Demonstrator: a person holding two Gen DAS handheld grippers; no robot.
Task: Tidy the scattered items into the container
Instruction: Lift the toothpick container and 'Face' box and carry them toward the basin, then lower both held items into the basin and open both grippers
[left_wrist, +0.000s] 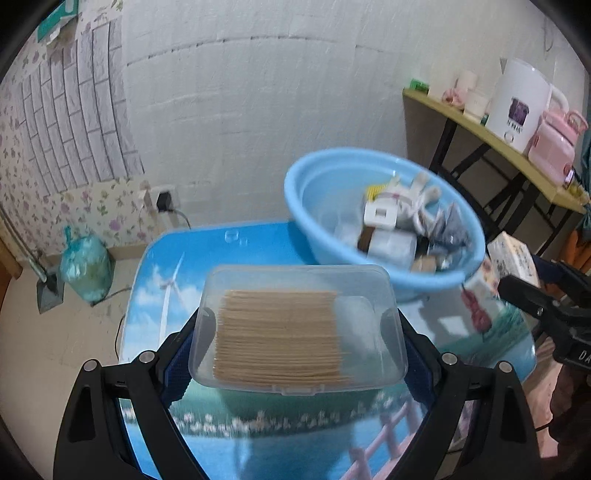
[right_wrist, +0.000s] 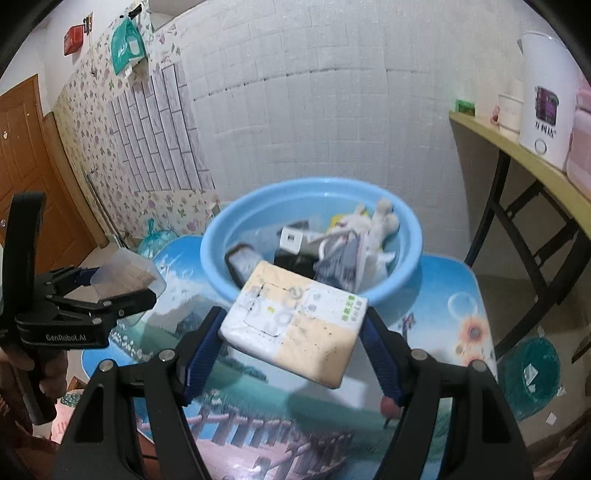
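My left gripper (left_wrist: 297, 325) is shut on a clear plastic box of toothpicks (left_wrist: 291, 328), held above the picture-print table (left_wrist: 221, 251), short of the blue basin (left_wrist: 325, 177). The basin holds several items, among them a white plug and a soft toy. My right gripper (right_wrist: 293, 328) is shut on a tissue pack (right_wrist: 295, 325), held just in front of the basin (right_wrist: 406, 229). The left gripper with its box also shows in the right wrist view (right_wrist: 122, 288), at the left. The tissue pack shows at the right in the left wrist view (left_wrist: 511, 254).
A side table (left_wrist: 480, 129) at the right carries a white kettle (left_wrist: 517, 103) and a pink appliance (left_wrist: 554, 147). A green rubbish bag (left_wrist: 86, 266) and a dustpan sit on the floor at the left. A wall socket with a cable is behind the table.
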